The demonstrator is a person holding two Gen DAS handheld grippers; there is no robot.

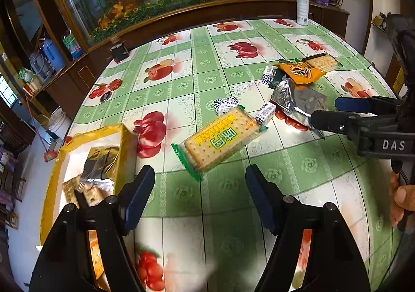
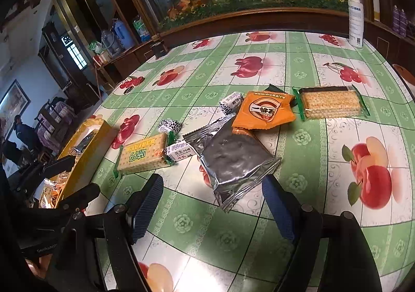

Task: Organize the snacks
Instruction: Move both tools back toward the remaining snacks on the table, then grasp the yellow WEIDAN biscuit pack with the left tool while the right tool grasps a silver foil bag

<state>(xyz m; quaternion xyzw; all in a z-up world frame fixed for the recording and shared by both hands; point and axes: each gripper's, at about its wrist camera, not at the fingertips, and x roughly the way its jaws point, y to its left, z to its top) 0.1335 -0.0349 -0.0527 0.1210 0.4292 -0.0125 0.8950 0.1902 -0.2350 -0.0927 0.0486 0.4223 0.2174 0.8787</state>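
Note:
A yellow cracker pack point(image 1: 221, 136) point(image 2: 144, 153) lies flat just ahead of my open, empty left gripper point(image 1: 199, 175). A silver foil packet point(image 2: 233, 159) point(image 1: 298, 100) lies just ahead of my open, empty right gripper point(image 2: 212, 188), which also shows in the left wrist view point(image 1: 324, 110). An orange packet point(image 2: 264, 110), a second cracker pack point(image 2: 330, 102) and three small wrapped candies point(image 2: 179, 152) lie around them. A yellow box point(image 1: 122, 152) point(image 2: 85, 159) at the table's left edge holds several snack packets point(image 1: 101, 162).
The table point(image 1: 207, 71) has a green fruit-print cloth. A white spray bottle point(image 1: 302, 4) point(image 2: 355, 20) stands at its far right corner. A small dark object point(image 1: 119, 51) sits at the far left edge. A framed flower panel runs behind.

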